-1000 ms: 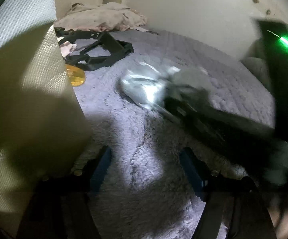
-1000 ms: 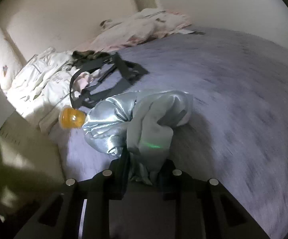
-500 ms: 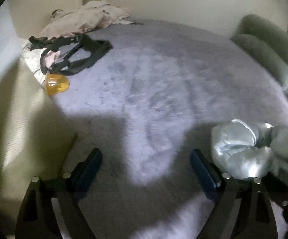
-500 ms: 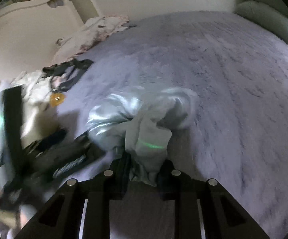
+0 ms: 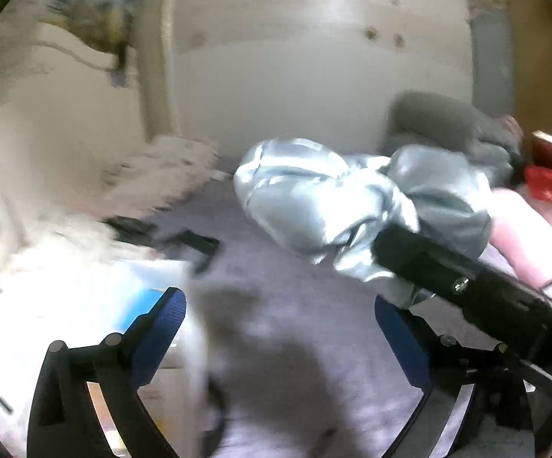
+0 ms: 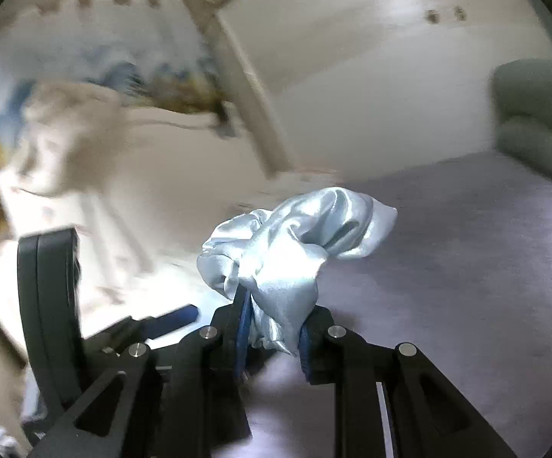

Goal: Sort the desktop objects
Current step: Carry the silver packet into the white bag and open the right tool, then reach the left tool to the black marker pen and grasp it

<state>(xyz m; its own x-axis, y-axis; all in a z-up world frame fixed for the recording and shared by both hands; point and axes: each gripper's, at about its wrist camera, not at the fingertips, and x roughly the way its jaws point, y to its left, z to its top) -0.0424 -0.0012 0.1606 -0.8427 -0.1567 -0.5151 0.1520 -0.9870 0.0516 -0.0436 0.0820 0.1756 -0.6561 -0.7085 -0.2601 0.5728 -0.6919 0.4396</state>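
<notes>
my right hand-held gripper (image 6: pixel 272 328) squeezes the shiny blue satin cloth (image 6: pixel 295 240), lifted over the purple bed cover (image 6: pixel 467 248). my left hand-held gripper (image 5: pixel 280 328) has just been opening, nothing inside. cloth isn't put away yet.

pale blue satin cloth (image 6: pixel 295 244), crumpled, pinched in right tool (image 6: pixel 272 328), airborne.

Heavy motion blur on the left of both views, blown-out white glare lower left, fisheye-dark corners
</notes>
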